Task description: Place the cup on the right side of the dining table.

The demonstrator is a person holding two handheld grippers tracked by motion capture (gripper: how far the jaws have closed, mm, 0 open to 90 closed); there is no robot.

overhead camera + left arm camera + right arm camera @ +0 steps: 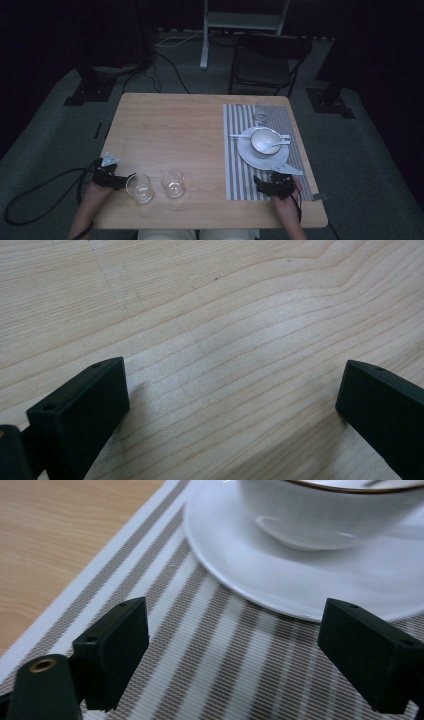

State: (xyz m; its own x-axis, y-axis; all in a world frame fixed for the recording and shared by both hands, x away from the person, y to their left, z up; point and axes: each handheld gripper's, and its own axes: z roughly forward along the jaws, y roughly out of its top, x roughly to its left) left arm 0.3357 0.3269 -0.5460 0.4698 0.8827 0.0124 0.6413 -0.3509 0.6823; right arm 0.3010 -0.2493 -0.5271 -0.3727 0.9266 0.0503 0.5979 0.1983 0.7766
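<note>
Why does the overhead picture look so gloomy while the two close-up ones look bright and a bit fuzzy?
High view: dim room, dark surroundings, only the table lit. Left gripper view: bright wood with a pale glare patch, black jaws soft-edged. Right gripper view: the placemat is sharp, the bowl and plate behind blur.

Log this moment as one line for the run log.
left gripper: open, beside glass | right gripper: open, on striped placemat near plate | bowl on plate

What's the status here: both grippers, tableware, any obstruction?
Left gripper open over bare table, glass just right of it. Right gripper open on striped placemat, short of plate with bowl. Nothing between jaws.
</note>
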